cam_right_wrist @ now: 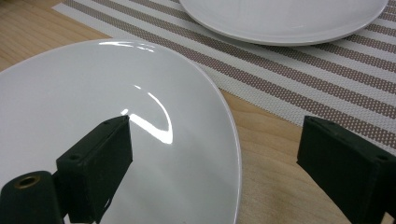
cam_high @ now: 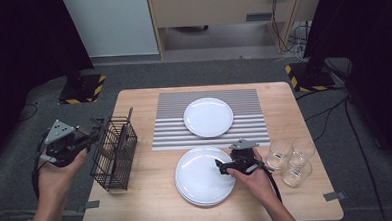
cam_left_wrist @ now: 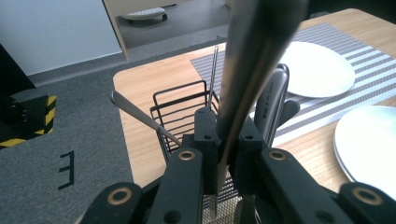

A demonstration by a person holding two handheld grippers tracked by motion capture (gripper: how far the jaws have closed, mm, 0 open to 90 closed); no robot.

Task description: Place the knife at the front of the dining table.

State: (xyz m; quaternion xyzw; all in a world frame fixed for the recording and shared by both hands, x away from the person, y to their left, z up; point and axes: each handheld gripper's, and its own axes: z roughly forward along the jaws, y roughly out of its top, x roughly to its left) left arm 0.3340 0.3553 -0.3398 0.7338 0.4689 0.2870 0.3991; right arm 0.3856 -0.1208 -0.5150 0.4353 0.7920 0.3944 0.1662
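Cutlery was the work in hand: a long, flat metal utensil handle stood clamped between the black jaws of the left gripper, rising steeply out of the pinch in the left gripper view. Which kind of utensil it was could not be told from its blurred shaft. Directly beyond the jaws sat the black wire cutlery basket, placed near the left edge of the light wooden table, with a slim silver handle leaning out to its left and a dark-handled utensil upright inside it. In the high view, the left gripper hovered just beside the basket's upper left rim, held by the person's left hand.

On the right, the right gripper had its jaws wide apart, holding nothing, and straddled the right rim of the near white round plate, one jaw over the plate's face and the other over bare wood. That plate topped a small stack. A second white plate lay farther off on the grey-striped placemat. Three clear glass tumblers clustered near the table's right edge, just beside the right hand.
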